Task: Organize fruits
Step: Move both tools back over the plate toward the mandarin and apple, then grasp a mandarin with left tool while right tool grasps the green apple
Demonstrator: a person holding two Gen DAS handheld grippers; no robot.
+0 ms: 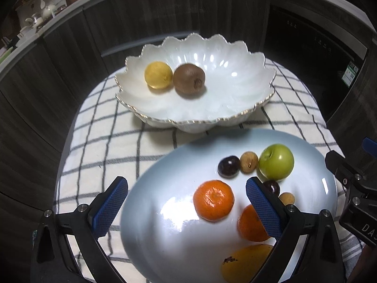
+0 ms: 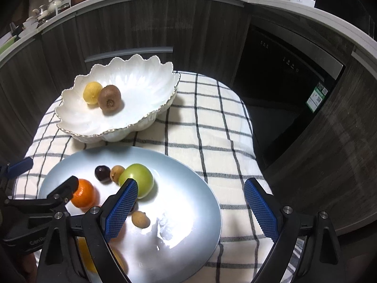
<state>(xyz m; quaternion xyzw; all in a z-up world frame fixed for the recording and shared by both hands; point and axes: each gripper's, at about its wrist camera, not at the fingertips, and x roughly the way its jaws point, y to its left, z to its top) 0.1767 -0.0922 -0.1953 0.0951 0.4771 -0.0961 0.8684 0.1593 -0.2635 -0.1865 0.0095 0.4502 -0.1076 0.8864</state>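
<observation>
Fruits [image 1: 213, 200] untouched; both grippers' jaws released; left gripper [image 2: 35, 212] perhaps reads "GenRo".

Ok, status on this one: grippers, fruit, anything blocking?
Left gripper and right gripper open, empty, over blue plate. Lemon and kiwi in white bowl; green apple, orange still plated. Nothing blocking.

Glossy ceramic bowl [image 1: 226, 108], woven checked cloth [image 1: 113, 141].

Left wrist view: looks down and forward, close over the blue plate [image 1: 165, 200], scalloped bowl [image 1: 235, 108] at 12 o'clock.
Right wrist view: same heading, bowl [image 2: 150, 75] at 11 o'clock.
Shared: plate [image 2: 188, 188], bowl, checked cloth [image 1: 106, 141].
</observation>
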